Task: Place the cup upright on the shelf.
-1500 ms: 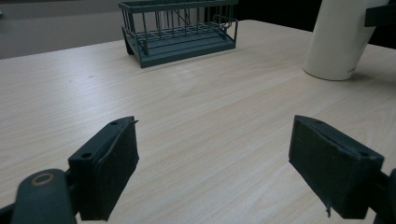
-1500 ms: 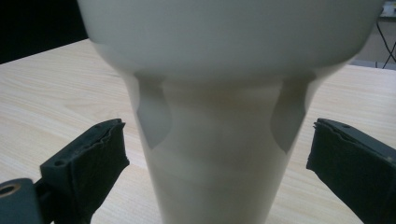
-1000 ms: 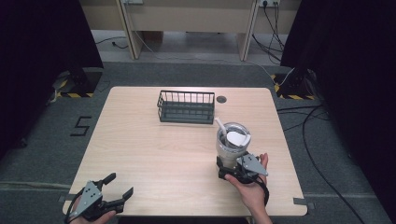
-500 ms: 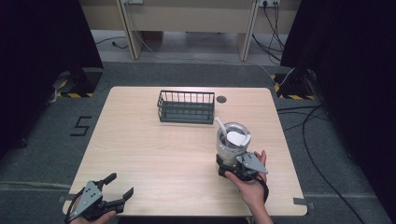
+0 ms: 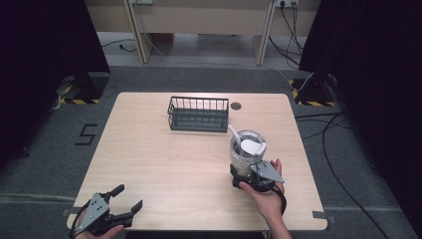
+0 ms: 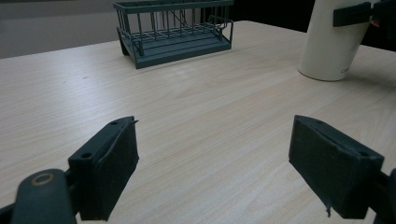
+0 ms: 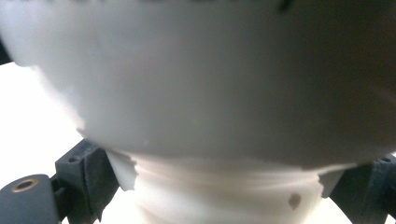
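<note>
A white cup with a white stick-like utensil leaning out of it stands upright on the right half of the table. My right gripper is shut on the cup's lower part, one jaw on each side, and the cup wall looms close in the right gripper view. My left gripper hovers at the table's front left corner, open with nothing between its pads. In the left gripper view the cup stands far off at the upper right.
A dark wire basket sits at the back middle of the wooden table, also seen as the basket ahead of the left gripper. A round cable hole lies just right of the basket. Cables trail on the floor at the right.
</note>
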Motion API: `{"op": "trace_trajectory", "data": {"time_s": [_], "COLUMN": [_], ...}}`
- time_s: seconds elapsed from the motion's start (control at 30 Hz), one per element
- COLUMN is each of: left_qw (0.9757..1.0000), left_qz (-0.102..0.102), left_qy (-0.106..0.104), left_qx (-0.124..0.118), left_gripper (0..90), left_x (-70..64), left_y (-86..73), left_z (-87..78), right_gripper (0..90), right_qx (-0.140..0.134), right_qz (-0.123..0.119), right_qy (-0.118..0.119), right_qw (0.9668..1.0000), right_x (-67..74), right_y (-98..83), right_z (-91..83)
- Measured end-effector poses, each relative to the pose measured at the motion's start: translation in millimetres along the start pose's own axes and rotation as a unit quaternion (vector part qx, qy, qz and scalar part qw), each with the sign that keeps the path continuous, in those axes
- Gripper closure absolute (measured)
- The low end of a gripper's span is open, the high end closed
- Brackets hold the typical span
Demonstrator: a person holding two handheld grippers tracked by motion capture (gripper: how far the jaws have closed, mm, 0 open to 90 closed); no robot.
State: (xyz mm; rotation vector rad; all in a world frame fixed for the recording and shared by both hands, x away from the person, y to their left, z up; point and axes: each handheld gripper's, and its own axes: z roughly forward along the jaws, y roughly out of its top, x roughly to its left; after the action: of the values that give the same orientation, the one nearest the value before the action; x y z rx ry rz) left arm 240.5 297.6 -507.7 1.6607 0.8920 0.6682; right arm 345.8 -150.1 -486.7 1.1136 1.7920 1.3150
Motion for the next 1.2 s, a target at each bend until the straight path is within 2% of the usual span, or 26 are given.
{"op": "trace_trajectory", "data": {"time_s": [0.3, 0.67, 0.9, 1.2], "left_qw": [1.0, 1.0, 1.0, 1.0], "left_qz": [-0.001, -0.001, -0.004, -0.007], "left_qy": [0.001, 0.002, 0.003, 0.001], "left_qx": [0.0, 0.0, 0.0, -0.004], "left_gripper": [15.0, 15.1, 15.2, 15.3], "left_x": [0.4, 0.1, 0.9, 0.7], "left_y": [-0.1, -0.1, -0.3, 0.5], "left_z": [-0.3, -0.1, -0.2, -1.5], "right_gripper": [10.1, 10.1, 10.1, 10.1], "right_qx": [-0.002, -0.015, -0.015, -0.014], "right_qz": [0.0, -0.001, 0.006, 0.01], "right_qy": [0.004, 0.002, 0.004, -0.006], "right_qw": [1.0, 0.9999, 0.9999, 0.9998], "right_x": [1.7, -0.1, -2.8, -4.3], "right_y": [4.2, 20.8, 32.5, 47.7], "right_z": [3.5, 2.3, 9.2, 21.0]}}
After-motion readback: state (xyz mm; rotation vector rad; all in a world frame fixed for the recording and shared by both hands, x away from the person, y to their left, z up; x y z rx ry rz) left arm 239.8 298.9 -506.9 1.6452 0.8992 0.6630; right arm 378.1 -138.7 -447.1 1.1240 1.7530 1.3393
